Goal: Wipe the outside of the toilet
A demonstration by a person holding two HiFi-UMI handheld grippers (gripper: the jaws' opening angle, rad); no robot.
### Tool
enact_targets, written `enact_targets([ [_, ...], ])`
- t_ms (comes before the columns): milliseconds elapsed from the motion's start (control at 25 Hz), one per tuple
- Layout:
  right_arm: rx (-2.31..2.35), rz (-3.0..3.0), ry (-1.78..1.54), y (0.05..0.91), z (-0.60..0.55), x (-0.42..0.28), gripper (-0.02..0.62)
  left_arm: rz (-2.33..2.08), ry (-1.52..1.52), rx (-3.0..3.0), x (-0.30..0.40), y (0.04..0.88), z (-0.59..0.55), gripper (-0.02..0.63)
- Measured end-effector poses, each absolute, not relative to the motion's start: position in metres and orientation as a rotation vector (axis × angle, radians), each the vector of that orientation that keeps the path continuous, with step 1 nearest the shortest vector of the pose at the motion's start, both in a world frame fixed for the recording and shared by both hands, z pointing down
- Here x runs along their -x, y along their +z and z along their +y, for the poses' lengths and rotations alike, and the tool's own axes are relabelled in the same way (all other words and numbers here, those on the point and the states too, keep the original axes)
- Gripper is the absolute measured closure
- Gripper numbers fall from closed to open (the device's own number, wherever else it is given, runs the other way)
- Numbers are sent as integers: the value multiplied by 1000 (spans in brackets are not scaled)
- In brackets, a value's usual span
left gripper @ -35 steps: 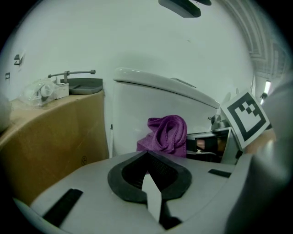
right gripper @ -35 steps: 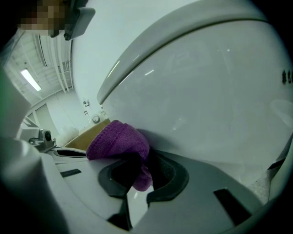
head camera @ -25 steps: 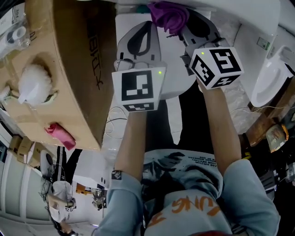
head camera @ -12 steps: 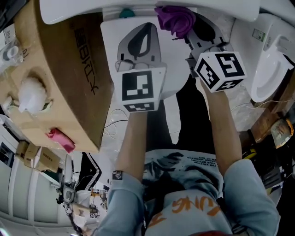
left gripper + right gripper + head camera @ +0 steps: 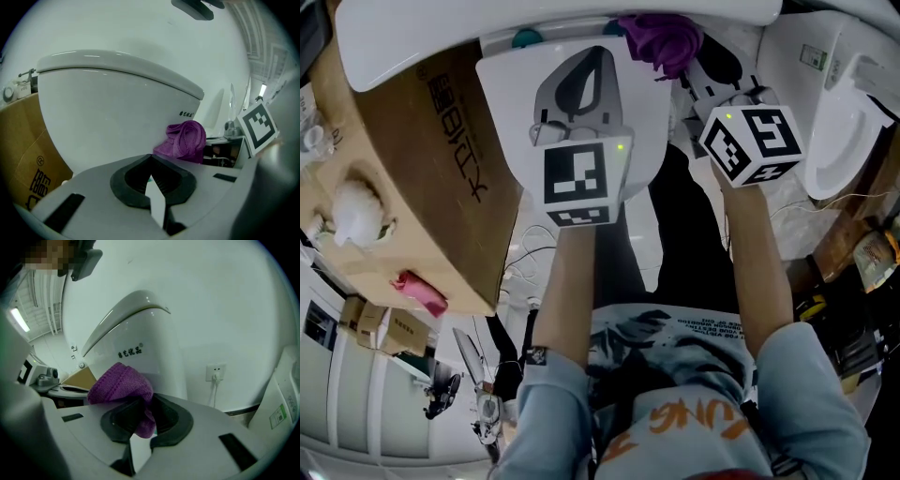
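Observation:
The white toilet (image 5: pixel 441 37) runs across the top of the head view and fills the left gripper view (image 5: pixel 112 108). My right gripper (image 5: pixel 673 58) is shut on a purple cloth (image 5: pixel 661 36), which sits bunched against the toilet's outer wall. In the right gripper view the cloth (image 5: pixel 119 383) bulges out of the jaws of the right gripper (image 5: pixel 140 420) in front of the toilet (image 5: pixel 140 348). My left gripper (image 5: pixel 602 49) hangs just left of it with its jaws together and nothing between them. The left gripper (image 5: pixel 150 158) looks at the toilet's side, with the cloth (image 5: pixel 183 139) to its right.
A large cardboard box (image 5: pixel 422 178) stands close on the left, with a white fluffy thing (image 5: pixel 354 214) and a pink item (image 5: pixel 417 292) on it. A second white fixture (image 5: pixel 839 131) stands at the right. A wall socket with a plug (image 5: pixel 215 372) is behind. Cables lie on the floor (image 5: pixel 525 272).
The head view has swung, so the toilet's white edge and the box show more. Both grippers stay by the toilet; the right one has edged right with the cloth.

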State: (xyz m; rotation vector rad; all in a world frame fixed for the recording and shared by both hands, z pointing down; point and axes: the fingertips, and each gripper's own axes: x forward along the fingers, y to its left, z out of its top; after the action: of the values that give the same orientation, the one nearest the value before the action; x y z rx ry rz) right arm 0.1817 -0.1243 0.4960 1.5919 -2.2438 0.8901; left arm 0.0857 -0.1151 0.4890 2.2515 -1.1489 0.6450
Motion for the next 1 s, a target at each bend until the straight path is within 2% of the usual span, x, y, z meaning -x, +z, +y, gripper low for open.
enact_targets([
  [320, -1684, -2142, 903, 508, -113, -223, 531, -1109, 651, -2257, -105, 494, -107, 584],
  [480, -1658, -2119, 908, 514, -104, -223, 531, -1120, 641, -2252, -99, 494, -107, 584],
  [720, -1543, -2152, 909, 516, -92, -178, 532, -1147, 637, -2221, -68, 496, -105, 584],
  [1000, -1378, -2254, 914, 515, -103, -87, 532, -1226, 638, -2169, 0, 500, -110, 584],
])
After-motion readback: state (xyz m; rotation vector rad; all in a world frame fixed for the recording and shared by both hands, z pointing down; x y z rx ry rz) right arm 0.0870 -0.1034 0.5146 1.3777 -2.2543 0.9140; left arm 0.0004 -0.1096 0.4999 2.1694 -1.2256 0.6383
